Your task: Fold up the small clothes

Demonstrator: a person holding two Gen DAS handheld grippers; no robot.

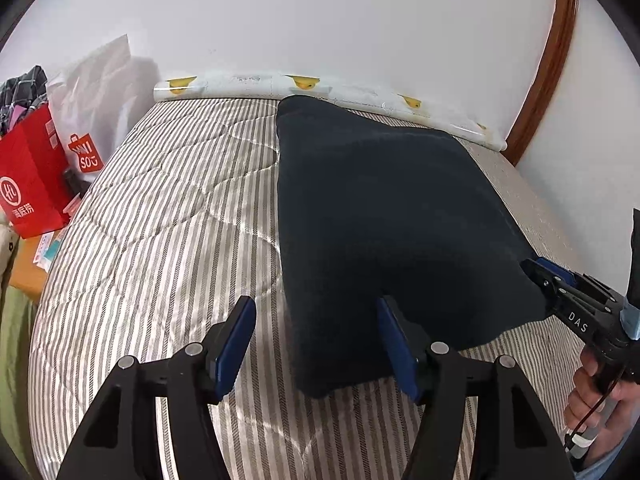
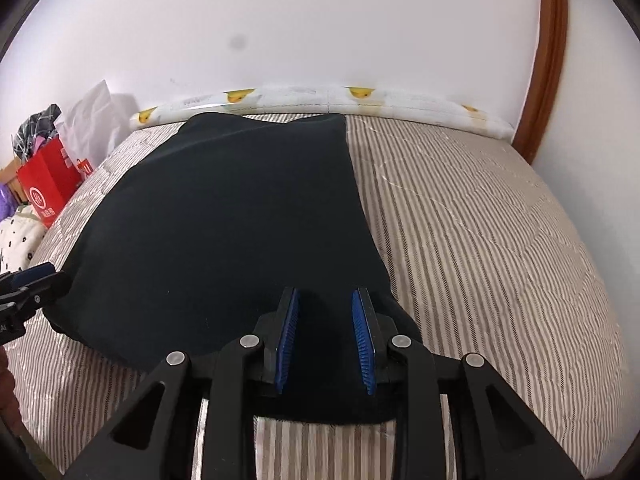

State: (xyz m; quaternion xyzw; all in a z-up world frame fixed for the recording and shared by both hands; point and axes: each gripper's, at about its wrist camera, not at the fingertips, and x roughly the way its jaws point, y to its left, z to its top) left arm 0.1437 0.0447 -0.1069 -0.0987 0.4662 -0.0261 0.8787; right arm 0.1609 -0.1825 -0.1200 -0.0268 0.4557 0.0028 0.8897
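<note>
A dark navy garment (image 1: 392,220) lies spread flat on the striped mattress (image 1: 168,220); it also shows in the right wrist view (image 2: 224,216). My left gripper (image 1: 316,328) is open over the garment's near left corner, one finger on the bare mattress, the other over the cloth. My right gripper (image 2: 326,320) is open, its blue pads astride the garment's near right edge. From the left wrist view the right gripper (image 1: 560,284) sits at the garment's right corner. The left gripper (image 2: 28,280) shows at the left edge of the right wrist view.
A long roll with yellow duck print (image 1: 320,88) lies along the wall at the far edge of the mattress. Red and white shopping bags (image 1: 36,184) stand left of the bed. A wooden frame (image 1: 548,60) curves at the right.
</note>
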